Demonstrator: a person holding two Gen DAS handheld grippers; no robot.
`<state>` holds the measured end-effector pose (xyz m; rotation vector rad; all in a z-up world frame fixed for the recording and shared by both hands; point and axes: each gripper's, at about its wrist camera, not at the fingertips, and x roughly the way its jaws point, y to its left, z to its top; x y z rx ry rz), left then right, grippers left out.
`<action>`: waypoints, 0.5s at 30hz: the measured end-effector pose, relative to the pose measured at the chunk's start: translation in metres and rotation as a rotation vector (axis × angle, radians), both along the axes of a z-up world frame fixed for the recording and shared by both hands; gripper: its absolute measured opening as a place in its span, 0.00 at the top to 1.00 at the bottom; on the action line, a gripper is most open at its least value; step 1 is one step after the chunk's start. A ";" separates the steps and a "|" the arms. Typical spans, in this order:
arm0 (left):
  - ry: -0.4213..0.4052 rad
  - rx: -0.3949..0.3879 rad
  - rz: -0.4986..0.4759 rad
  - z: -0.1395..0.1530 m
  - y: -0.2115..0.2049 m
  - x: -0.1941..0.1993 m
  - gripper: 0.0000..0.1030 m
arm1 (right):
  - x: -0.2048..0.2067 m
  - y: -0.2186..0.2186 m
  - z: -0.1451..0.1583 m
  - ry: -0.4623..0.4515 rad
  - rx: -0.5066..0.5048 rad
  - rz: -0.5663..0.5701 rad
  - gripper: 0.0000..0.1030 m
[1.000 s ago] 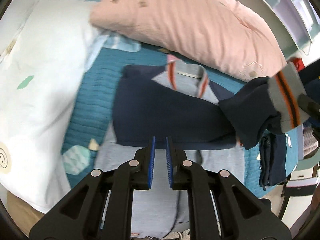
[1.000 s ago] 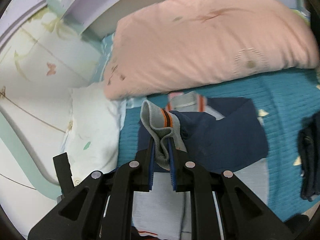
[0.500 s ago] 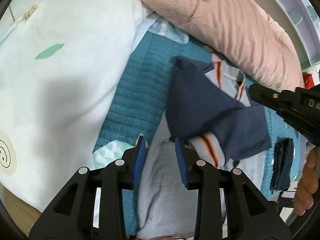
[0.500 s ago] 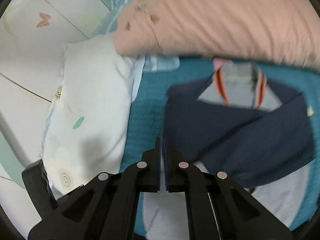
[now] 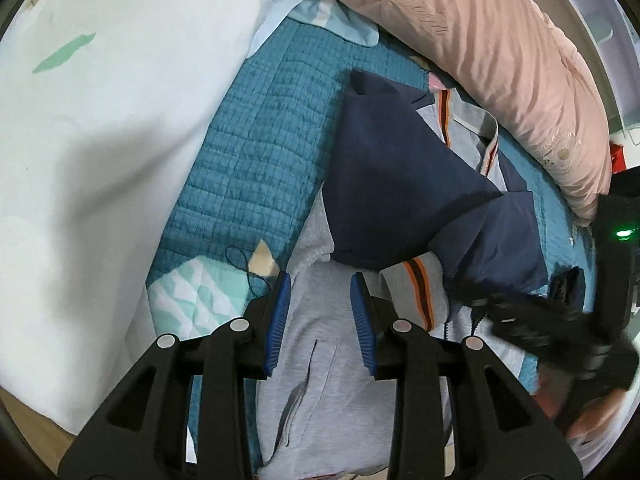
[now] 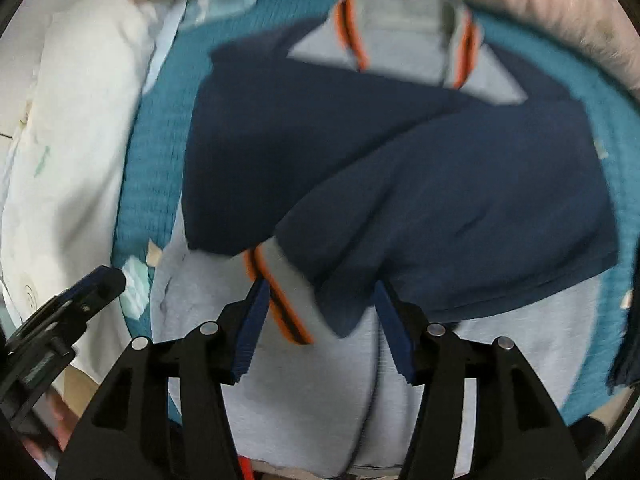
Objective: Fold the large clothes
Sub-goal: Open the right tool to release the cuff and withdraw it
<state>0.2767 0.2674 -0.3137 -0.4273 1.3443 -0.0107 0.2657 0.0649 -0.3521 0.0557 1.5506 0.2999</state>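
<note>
A grey and navy jacket (image 5: 400, 184) lies on the teal quilt (image 5: 256, 160), both navy sleeves folded across its chest. It also shows in the right wrist view (image 6: 400, 168). A grey cuff with orange stripes (image 5: 416, 292) lies on the grey body. My left gripper (image 5: 320, 312) is open and empty over the grey lower body, left of the cuff. My right gripper (image 6: 316, 328) is open, its jaws on either side of the cuff (image 6: 288, 292), which lies loose between them.
A pink pillow (image 5: 480, 40) lies behind the jacket's collar. A white duvet (image 5: 100, 140) covers the left side. A dark folded garment (image 6: 628, 320) lies at the quilt's right edge. The other gripper's body shows in each wrist view.
My right gripper carried the sleeve cuff across the chest, laid it on the jacket and opened. My left gripper opened and moved closer to the grey body.
</note>
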 end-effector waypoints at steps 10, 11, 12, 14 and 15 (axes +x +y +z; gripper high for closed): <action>0.035 0.013 0.051 -0.012 0.022 -0.020 0.66 | 0.001 0.037 -0.039 -0.050 -0.111 -0.024 0.70; 0.037 0.011 0.055 -0.012 0.023 -0.021 0.66 | 0.001 0.035 -0.037 -0.050 -0.105 -0.031 0.74; 0.040 0.012 0.062 -0.013 0.026 -0.022 0.66 | 0.002 0.030 -0.033 -0.047 -0.087 -0.047 0.79; 0.041 0.012 0.071 -0.012 0.027 -0.023 0.66 | 0.004 0.018 -0.026 -0.029 -0.019 -0.084 0.80; 0.034 0.008 0.071 -0.010 0.027 -0.024 0.66 | 0.005 0.012 -0.019 -0.031 0.015 -0.097 0.81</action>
